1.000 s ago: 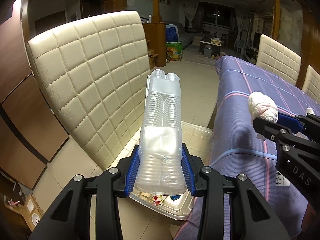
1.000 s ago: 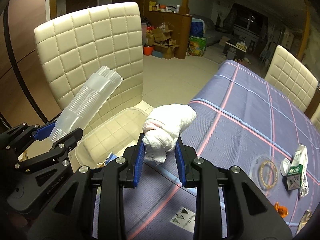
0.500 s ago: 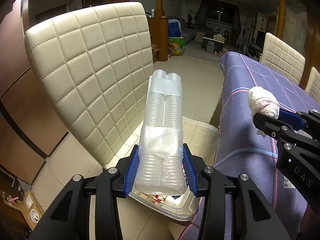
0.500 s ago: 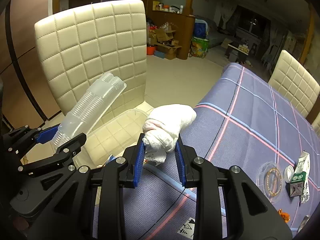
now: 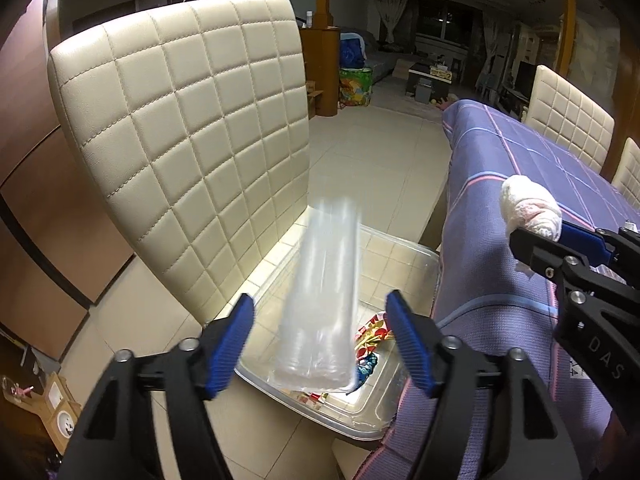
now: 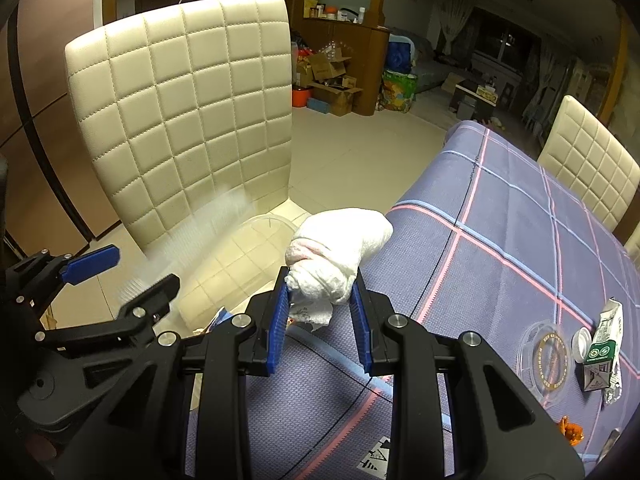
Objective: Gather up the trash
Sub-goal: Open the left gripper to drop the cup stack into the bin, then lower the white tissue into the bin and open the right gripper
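Left gripper point(image 5: 320, 328): jaws opening, pads clear of the cup stack point(image 5: 320, 300), which shows as a blurred clear column at lower centre of the left view, over the bin point(image 5: 416, 264). It looks to be dropping in; nothing pinches it now. Keep the jaws wide and your hand steady above the bin until the stack settles, then draw back without clipping the chair point(image 5: 188, 152) at upper left. Right gripper point(image 6: 320, 304): clenched on the tissue wad point(image 6: 340, 248), centre of the right view, over the table point(image 6: 520, 240) edge. Bring it over the bin next, and let go only once it is past the rim. Hard to read: the stack's outline is smeared; the bin's near corner is cut off by the gripper. In the right view the bin hides mostly behind the left gripper. More litter lies at lower right there, small and partly cropped.
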A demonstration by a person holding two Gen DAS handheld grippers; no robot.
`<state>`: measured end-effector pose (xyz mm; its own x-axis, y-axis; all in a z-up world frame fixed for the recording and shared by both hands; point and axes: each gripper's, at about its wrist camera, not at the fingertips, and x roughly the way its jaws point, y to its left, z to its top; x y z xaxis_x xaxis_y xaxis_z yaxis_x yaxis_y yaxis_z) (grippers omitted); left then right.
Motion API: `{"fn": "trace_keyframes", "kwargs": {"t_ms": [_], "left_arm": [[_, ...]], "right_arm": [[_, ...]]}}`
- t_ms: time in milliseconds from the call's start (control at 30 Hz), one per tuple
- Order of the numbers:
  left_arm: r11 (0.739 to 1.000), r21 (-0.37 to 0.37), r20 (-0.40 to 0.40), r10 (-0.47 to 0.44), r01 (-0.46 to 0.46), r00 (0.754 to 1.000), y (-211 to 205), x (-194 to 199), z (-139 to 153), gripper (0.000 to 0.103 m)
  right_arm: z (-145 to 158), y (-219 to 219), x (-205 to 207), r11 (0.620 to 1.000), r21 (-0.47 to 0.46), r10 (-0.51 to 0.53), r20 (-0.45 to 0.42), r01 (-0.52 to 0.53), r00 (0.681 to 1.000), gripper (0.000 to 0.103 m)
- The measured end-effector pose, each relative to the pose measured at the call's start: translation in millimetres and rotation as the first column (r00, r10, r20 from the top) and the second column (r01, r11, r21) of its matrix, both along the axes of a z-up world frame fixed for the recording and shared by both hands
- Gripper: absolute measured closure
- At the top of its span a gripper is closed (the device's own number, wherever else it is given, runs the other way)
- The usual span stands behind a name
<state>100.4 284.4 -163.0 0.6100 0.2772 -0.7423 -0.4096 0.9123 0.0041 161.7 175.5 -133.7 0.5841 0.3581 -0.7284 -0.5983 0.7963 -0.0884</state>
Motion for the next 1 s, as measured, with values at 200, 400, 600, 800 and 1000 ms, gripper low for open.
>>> {"fn": "trace_keyframes", "kwargs": {"t_ms": [200,400,600,800,1000], "left_arm": [[1.000,0.010,0.002,0.015,-0.015,1.000,2.0,-3.4,-0.9,0.034],[1.000,0.013,0.004,0.028,-0.028,1.000,5.7,-6.9,-1.1,0.034],[0.999,0.010,0.003,0.044,-0.044,0.999,11.0,-10.7,-2.9,0.034],[0.998,0.006,-0.001,0.067,-0.067,0.998,17.9,-13.4,-3.6,0.034],[0.996,0.000,0.001,0.086,-0.086,0.996,20.6,-18.1,-4.3,0.034]], "right_arm": [[-1.4,0.2,0.1,1.000,-0.001,0.001,-0.003,-0.001,1.000,0.073],[-2.5,3.2,-1.8,1.000,-0.007,0.012,-0.006,-0.012,1.000,0.073],[-4.3,8.0,-3.4,1.000,-0.014,0.021,-0.007,-0.021,1.000,0.073],[-5.6,12.2,-4.4,0.999,-0.020,0.035,-0.011,-0.035,0.999,0.072],[-4.5,17.5,-8.3,0.998,-0.020,0.052,-0.006,-0.053,0.999,0.072]]}}
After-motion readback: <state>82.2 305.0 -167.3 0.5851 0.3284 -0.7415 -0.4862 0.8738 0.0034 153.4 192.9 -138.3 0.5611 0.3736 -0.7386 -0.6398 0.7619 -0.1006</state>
